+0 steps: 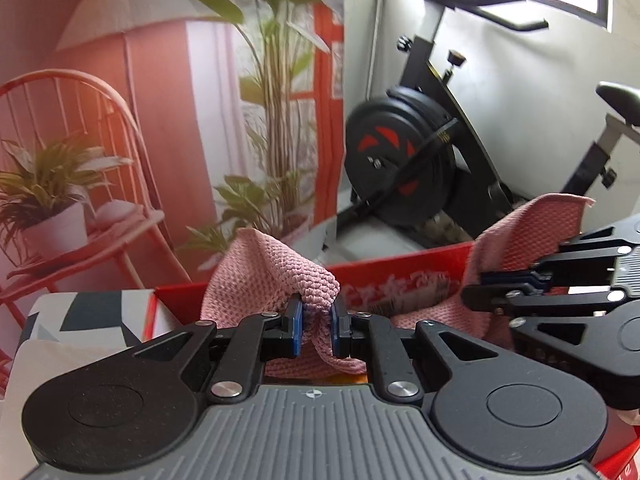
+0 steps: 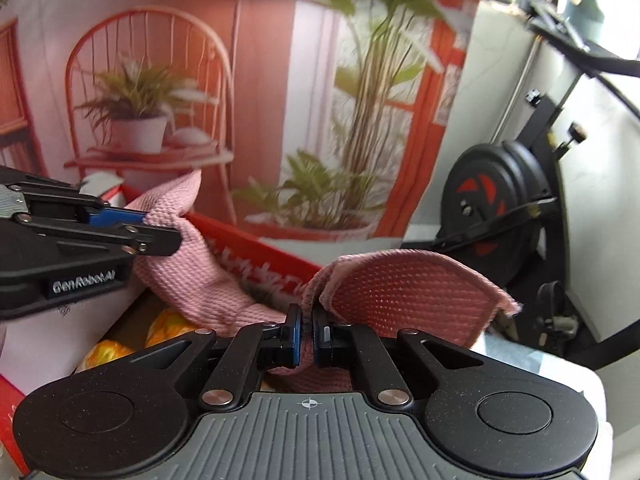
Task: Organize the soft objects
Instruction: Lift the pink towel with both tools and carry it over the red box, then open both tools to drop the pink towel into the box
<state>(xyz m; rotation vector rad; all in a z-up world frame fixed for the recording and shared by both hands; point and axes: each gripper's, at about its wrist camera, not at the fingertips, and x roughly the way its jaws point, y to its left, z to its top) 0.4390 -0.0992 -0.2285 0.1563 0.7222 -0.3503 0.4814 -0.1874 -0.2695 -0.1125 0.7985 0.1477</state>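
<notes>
The fingers of the left gripper (image 1: 316, 330) are close together and pinch a bunch of the pink cloth (image 1: 276, 272). The fingers of the right gripper (image 2: 307, 334) are squeezed almost shut on another corner of the same cloth. The cloth hangs between the two grippers and sags in the middle. Under it and just past the fingers is a red box (image 2: 256, 246) with white writing on its wall. Inside the box, below the left gripper's fingers, sit soft orange and yellow things (image 2: 168, 326). Far behind the fingers stands a black exercise bike (image 1: 404, 160).
</notes>
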